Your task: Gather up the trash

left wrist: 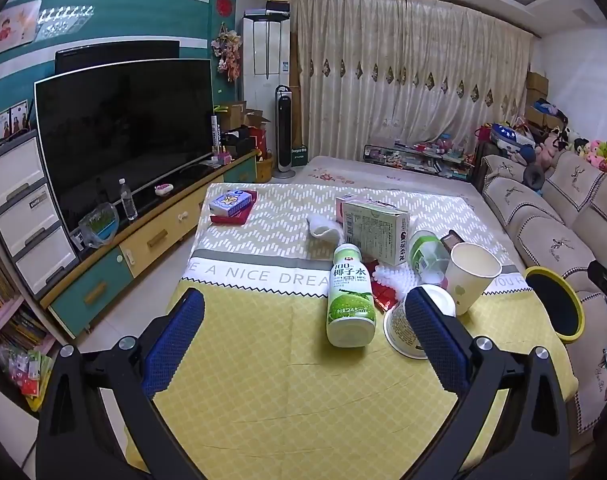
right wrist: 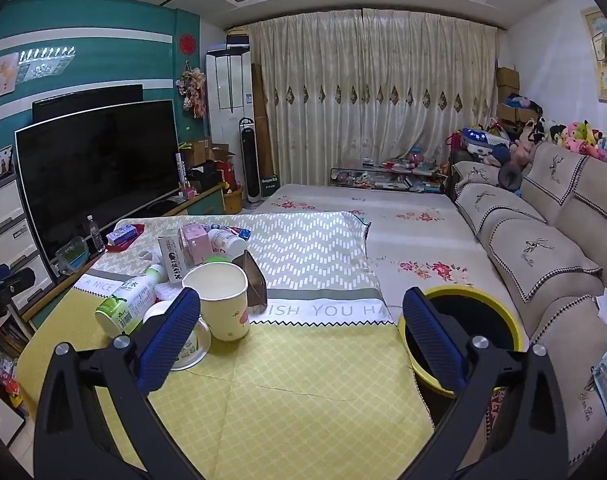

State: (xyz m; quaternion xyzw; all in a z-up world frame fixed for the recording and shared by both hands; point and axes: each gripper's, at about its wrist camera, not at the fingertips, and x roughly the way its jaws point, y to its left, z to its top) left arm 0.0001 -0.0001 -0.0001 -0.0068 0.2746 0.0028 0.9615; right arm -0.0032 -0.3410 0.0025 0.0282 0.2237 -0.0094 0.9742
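Both the left tool (left wrist: 303, 340) and the right tool (right wrist: 299, 330) gape wide and empty over the yellow-clothed tabletop (left wrist: 287, 392). The trash sits clustered ahead: a toppled green-and-white coconut water bottle (left wrist: 349, 296), an upright paper cup (left wrist: 473, 278) (seemingly empty) and a carton (left wrist: 373, 226). A yellow-rimmed bin (right wrist: 463, 320), black inside, stands beside the sofa (right wrist: 543, 248).
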